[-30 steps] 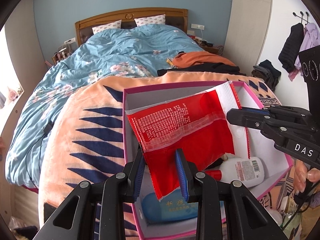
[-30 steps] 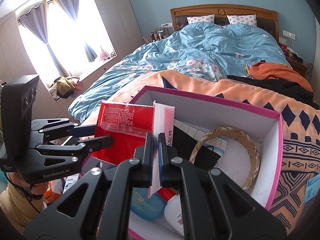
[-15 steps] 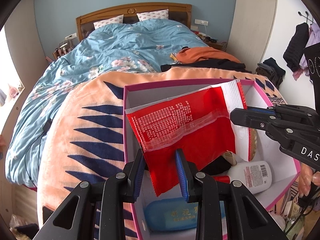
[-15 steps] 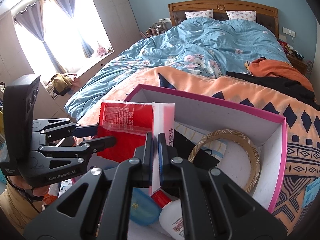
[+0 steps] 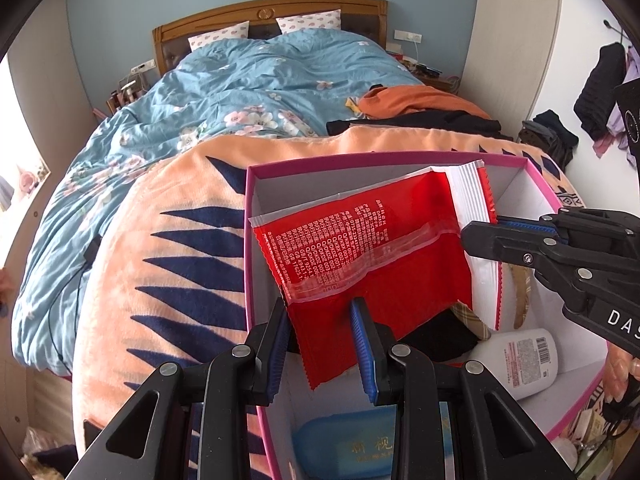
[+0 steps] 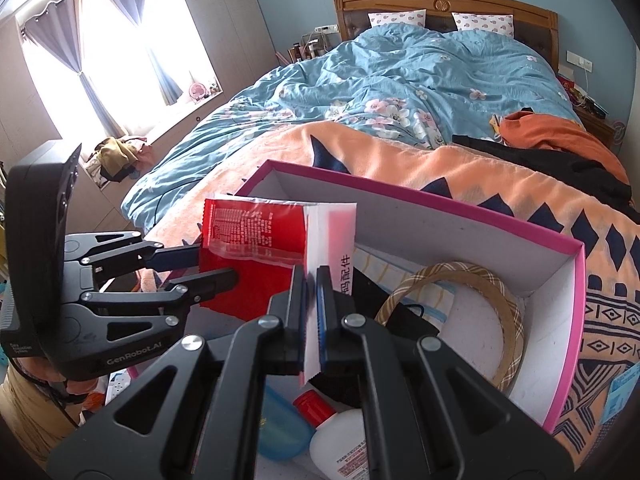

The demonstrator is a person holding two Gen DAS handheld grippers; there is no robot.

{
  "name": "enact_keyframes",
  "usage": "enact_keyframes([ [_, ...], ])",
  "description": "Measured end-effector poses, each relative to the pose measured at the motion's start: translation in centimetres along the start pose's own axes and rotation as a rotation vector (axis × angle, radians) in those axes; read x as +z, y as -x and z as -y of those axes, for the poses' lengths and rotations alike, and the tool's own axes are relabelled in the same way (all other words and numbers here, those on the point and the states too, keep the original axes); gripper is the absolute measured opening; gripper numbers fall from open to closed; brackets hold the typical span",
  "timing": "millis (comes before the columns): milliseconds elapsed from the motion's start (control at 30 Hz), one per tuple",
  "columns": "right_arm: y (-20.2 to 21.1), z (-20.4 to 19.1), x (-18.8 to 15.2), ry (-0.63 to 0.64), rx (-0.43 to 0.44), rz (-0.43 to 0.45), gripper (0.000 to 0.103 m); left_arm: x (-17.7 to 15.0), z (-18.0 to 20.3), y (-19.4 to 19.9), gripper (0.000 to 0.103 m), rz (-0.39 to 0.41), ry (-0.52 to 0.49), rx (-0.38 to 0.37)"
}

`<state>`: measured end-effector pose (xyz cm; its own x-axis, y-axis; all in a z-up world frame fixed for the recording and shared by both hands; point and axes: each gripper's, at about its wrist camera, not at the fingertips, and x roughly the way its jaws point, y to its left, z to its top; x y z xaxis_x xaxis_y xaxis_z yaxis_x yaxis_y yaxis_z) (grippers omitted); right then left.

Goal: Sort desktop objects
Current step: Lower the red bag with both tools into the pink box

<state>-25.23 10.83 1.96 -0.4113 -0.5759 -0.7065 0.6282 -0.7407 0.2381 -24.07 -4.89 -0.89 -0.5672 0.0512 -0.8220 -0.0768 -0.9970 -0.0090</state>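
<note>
One red packet hangs above the open pink box, and you hold it by two edges. Your right gripper has its fingers pressed together on the packet's white sealed strip, gripping from the packet's right side and pointing across the box. Your left gripper comes in from below with its fingers apart either side of the packet's lower red edge; whether they touch it you cannot tell from either view.

Inside the box, counted: one white bottle with a red cap, lying on its side; one blue case beside it at the near end; one plaid ring-shaped band against the far wall; one black item under the packet.

One box sits on one orange patterned blanket, spread over the foot of one bed with a blue floral duvet and two pillows.
</note>
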Motion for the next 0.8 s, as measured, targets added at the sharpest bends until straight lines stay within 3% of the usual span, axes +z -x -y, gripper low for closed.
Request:
enact_keyframes([
  [800, -2.3, 0.5, 0.8, -0.004, -0.031, -0.061, 0.006, 1.0, 0.3, -1.9, 0.030, -0.030, -0.021, 0.051],
])
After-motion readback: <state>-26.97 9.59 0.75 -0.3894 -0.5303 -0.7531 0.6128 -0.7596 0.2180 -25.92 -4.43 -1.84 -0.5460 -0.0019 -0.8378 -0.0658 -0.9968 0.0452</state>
